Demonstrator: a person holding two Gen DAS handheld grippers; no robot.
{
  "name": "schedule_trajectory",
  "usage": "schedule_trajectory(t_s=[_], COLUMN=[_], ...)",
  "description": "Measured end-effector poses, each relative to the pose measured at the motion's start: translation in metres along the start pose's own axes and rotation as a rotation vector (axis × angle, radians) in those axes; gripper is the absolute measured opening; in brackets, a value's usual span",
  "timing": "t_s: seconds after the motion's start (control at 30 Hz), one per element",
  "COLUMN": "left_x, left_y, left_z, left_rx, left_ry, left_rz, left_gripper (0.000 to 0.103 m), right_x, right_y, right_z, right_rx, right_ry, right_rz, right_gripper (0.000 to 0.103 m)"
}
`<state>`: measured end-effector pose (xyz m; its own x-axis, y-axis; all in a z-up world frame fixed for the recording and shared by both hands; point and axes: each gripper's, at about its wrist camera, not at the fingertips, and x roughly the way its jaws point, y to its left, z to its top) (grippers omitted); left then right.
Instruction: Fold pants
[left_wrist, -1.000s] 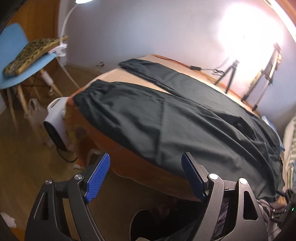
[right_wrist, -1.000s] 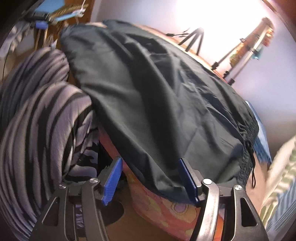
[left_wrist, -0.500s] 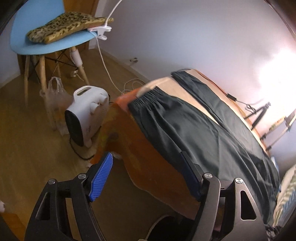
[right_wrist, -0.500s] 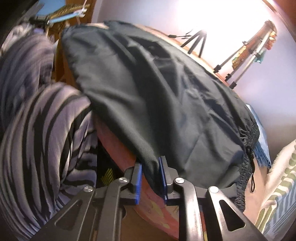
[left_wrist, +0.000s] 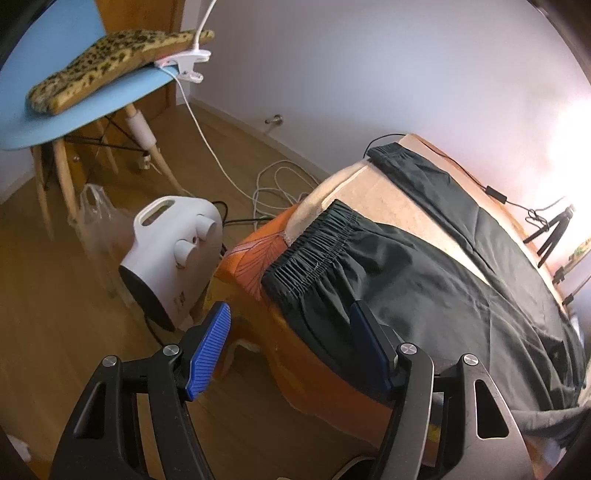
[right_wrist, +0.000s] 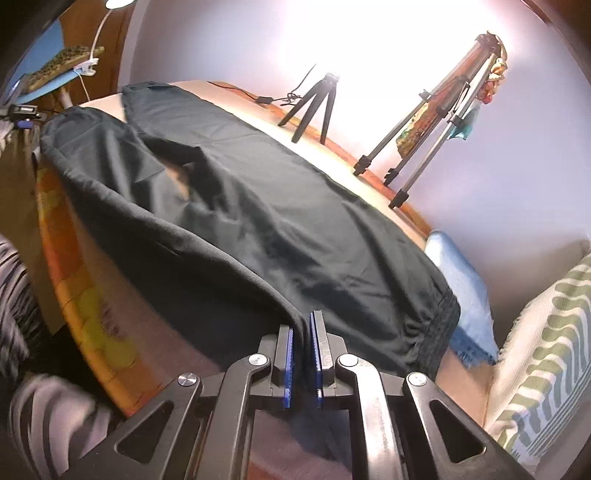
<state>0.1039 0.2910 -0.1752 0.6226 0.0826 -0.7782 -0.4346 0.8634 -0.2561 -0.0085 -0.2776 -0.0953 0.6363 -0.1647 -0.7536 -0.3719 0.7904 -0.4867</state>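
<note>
our right gripper (right_wrist: 302, 354) has just clamped the near edge of the dark green fabric pants (right_wrist: 258, 221) and lifts it, starting the fold; our left gripper (left_wrist: 291, 350), jaws closing, reaches the gathered cuff (left_wrist: 314, 247) at frame centre but grips nothing; the pants lie on the orange-edged table (left_wrist: 258, 258), long axis running upper left to lower right.

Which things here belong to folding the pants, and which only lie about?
For the job:
pants
right gripper, shut on their edge
left gripper, jaws closing, nothing pressed yet

Lying about:
fan heater
blue chair
small tripod
</note>
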Motion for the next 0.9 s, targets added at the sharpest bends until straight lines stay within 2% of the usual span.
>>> schedule_trajectory(t_s=[0.3,0.37,0.4,0.43,0.53,0.67,0.9], left_x=[0.017,0.020,0.022,0.024,0.027,0.021,0.000], left_y=[-0.005,-0.009,-0.011,-0.012,-0.016,-0.016,-0.020], left_z=[0.002,0.001,0.001,0.001,0.002,0.006,0.025], left_rx=[0.038,0.052,0.062,0.067,0.075,0.050,0.007], left_ry=[-0.002,-0.006,-0.007,-0.006,-0.023,-0.055,-0.122], left_rz=[0.080,0.089,0.095,0.092,0.108,0.088,0.035], left_gripper=[0.064,0.046,0.041,0.028,0.015,0.010,0.008], right_x=[0.028,0.030,0.031,0.032,0.031,0.026,0.016], right_y=[0.004,0.005,0.004,0.003,0.002,-0.001,-0.007], right_z=[0.005,0.004,0.004,0.003,0.001,0.000,0.008], right_rx=[-0.008,-0.003,0.001,0.003,0.007,0.008,0.027], right_ry=[0.027,0.032,0.034,0.035,0.037,0.031,-0.004], right_rz=[0.024,0.025,0.028,0.029,0.028,0.026,0.010], right_gripper=[0.006,0.006,0.006,0.006,0.006,0.006,0.006])
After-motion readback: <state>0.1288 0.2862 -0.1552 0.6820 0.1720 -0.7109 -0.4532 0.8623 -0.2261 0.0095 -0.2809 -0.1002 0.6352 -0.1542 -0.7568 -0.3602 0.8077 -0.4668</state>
